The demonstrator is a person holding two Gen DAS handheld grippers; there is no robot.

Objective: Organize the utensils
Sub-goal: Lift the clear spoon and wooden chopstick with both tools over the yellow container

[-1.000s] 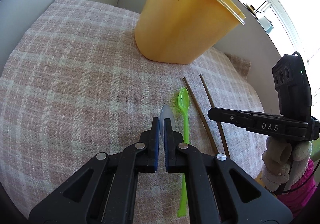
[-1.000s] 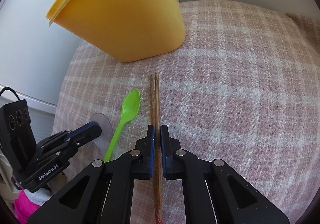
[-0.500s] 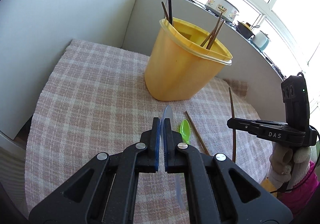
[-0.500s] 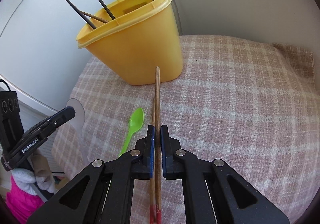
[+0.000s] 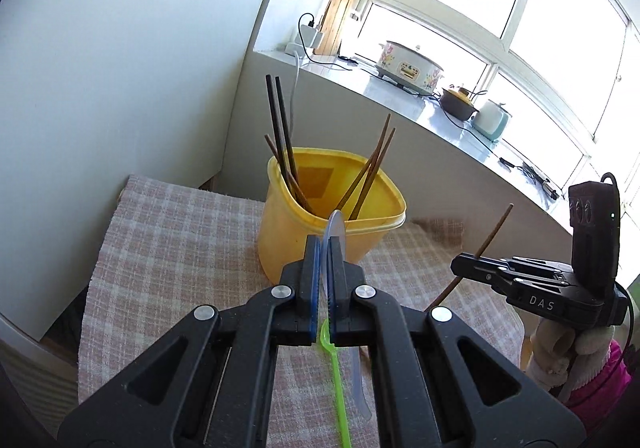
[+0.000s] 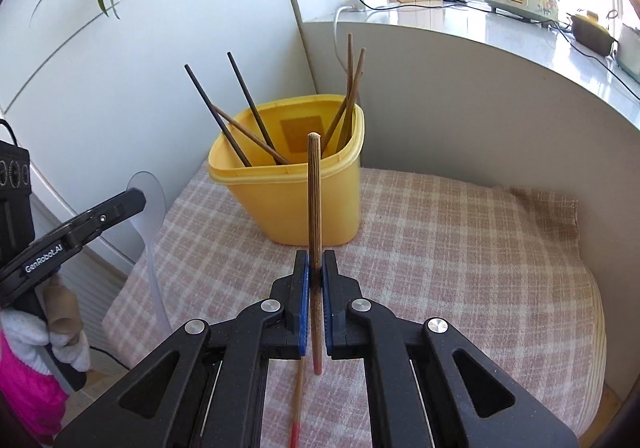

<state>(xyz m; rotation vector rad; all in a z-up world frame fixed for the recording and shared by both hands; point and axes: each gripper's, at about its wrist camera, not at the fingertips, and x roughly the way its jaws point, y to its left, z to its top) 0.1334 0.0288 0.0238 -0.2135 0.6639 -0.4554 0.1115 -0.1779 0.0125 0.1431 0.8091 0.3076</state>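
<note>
The table (image 6: 460, 248) is covered by a pink checked cloth (image 5: 172, 232) and is closed in by white walls at the back and on both sides. A yellow tub (image 6: 296, 204) is set on the cloth near the back corner; two dark chopsticks (image 6: 210, 108) and several brown ones (image 6: 350, 96) are leaned inside it against its rim. A wide stretch of bare cloth is left open to the right of the tub in the right wrist view, up to the table's rounded front edge.

The left claw (image 5: 325, 284) is held above the cloth, tilted down toward the tub, and is clamped on a clear plastic spoon (image 5: 335, 226) whose bowl sticks up past the fingertips. A green spoon (image 5: 338, 388) is seen on the cloth beneath it. The right claw (image 6: 316, 280) is likewise raised and angled down, closed on a wooden chopstick (image 6: 314, 200) pointed up toward the tub; a second, red-tipped chopstick (image 6: 297, 408) is seen below it on the cloth.
</note>
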